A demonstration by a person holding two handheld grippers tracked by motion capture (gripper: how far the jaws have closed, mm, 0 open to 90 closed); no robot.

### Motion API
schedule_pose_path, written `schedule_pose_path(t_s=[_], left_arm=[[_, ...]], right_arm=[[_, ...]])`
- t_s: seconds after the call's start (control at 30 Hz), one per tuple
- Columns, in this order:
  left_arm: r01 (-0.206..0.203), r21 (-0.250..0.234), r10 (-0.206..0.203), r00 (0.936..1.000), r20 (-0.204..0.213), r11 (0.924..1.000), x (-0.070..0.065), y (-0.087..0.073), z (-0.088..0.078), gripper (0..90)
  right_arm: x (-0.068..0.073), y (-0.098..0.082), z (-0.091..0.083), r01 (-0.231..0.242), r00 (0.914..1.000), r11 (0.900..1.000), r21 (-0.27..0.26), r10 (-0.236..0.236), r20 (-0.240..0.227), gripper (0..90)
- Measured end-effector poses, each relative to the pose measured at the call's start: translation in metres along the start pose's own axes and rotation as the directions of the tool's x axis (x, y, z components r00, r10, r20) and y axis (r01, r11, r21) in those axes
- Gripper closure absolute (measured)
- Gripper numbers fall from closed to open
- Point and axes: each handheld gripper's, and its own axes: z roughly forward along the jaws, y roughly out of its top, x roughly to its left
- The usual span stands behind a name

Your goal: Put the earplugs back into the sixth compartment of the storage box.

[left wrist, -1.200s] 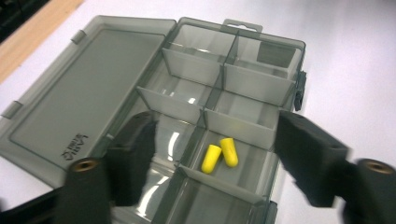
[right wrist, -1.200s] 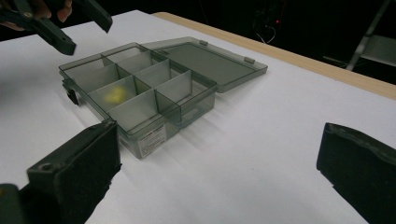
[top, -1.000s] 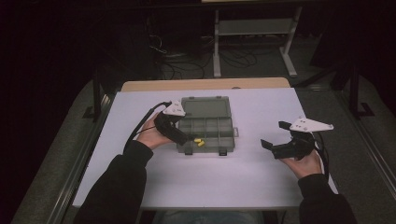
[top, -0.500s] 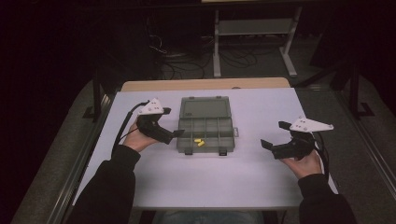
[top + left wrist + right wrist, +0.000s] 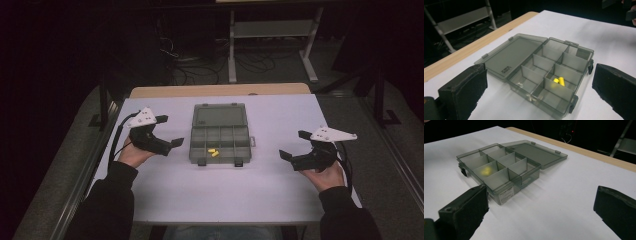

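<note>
A smoky grey compartment box (image 5: 219,132) sits at the centre of the high view on a white table top (image 5: 220,200), its lid (image 5: 219,114) swung fully open and lying flat toward the top of the frame. With the lid out, the box's long axis runs from bottom to top of that frame, with the two latches (image 5: 238,162) on the edge nearest the bottom. The tray is split by dividers into two rows of cells. Two small yellow pieces (image 5: 213,152) lie side by side, touching, in a cell of the lower row, second from the left; in the left gripper view they show at centre right (image 5: 559,81).

Left of the box in the high view, the left gripper (image 5: 170,131) is held above the table, jaws spread wide and empty, pointing toward the box. At the right of the frame, well apart from the box, the right gripper (image 5: 295,145) is likewise wide open and holds nothing.
</note>
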Motion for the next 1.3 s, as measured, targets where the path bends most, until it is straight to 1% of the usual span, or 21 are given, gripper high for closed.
schedule_pose_path(t_s=[0.2, 0.27, 0.33, 0.43, 0.5, 0.67, 0.77, 0.87, 0.97, 1.0, 1.3], left_arm=[[0.016, -0.017, -0.016, 0.9996, -0.023, 0.9997, 0.001, -0.015, -0.016, 0.0], [0.02, -0.023, -0.021, 0.999, -0.04, 0.9995, 0.002, -0.021, -0.02, 0.0], [0.038, -0.038, -0.04, 0.9982, -0.046, 0.9985, 0.004, -0.025, -0.024, 0.0], [0.057, -0.05, -0.06, 0.9964, -0.06, 0.9972, 0.005, -0.032, -0.03, 0.0], [0.066, -0.066, -0.071, 0.9948, -0.073, 0.9956, 0.005, -0.037, -0.034, 0.0], [0.067, -0.105, -0.078, 0.9909, -0.109, 0.9922, 0.001, -0.044, -0.046, 0.0], [0.058, -0.13, -0.075, 0.9887, -0.129, 0.9898, 0.0, -0.048, -0.053, 0.0], [0.067, -0.151, -0.088, 0.9863, -0.139, 0.9862, 0.0, -0.052, -0.058, 0.0], [0.081, -0.154, -0.102, 0.9848, -0.14, 0.9849, 0.001, -0.057, -0.061, 0.0], [0.08, -0.15, -0.102, 0.9845, -0.143, 0.9855, 0.001, -0.059, -0.062, 0.0], [0.083, -0.193, -0.119, 0.9756, -0.184, 0.9777, 0.001, -0.07, -0.076, 0.0]], right_arm=[[0.001, 0.0, 0.0, 0.001, 1.0, 1.0, -0.001, -0.001, 0.001, 0.0], [0.001, 0.0, 0.0, 0.001, 1.0, 1.0, 0.0, -0.001, 0.001, 0.0], [0.001, 0.0, 0.0, 0.001, 1.0, 1.0, -0.001, -0.001, 0.001, 0.0], [0.001, 0.0, 0.0, 0.001, 1.0, 1.0, -0.002, -0.001, 0.002, 0.0], [0.001, 0.0, -0.001, -0.001, 1.0, 1.0, -0.003, 0.001, 0.002, 0.0], [0.001, -0.001, -0.002, -0.004, 1.0, 1.0, -0.005, 0.004, 0.004, 0.0], [0.001, -0.001, -0.002, -0.008, 1.0, 1.0, -0.012, 0.008, 0.002, 0.0], [0.001, -0.002, -0.004, -0.014, 0.9999, 1.0, -0.019, 0.014, 0.003, 0.0], [0.0, -0.002, -0.006, -0.018, 0.9998, 1.0, -0.026, 0.018, 0.008, 0.0], [0.0, -0.002, -0.006, -0.02, 0.9998, 0.999, -0.028, 0.02, 0.008, 0.0], [-0.001, -0.005, -0.009, -0.039, 0.9992, 0.999, -0.036, 0.039, 0.006, 0.0]])
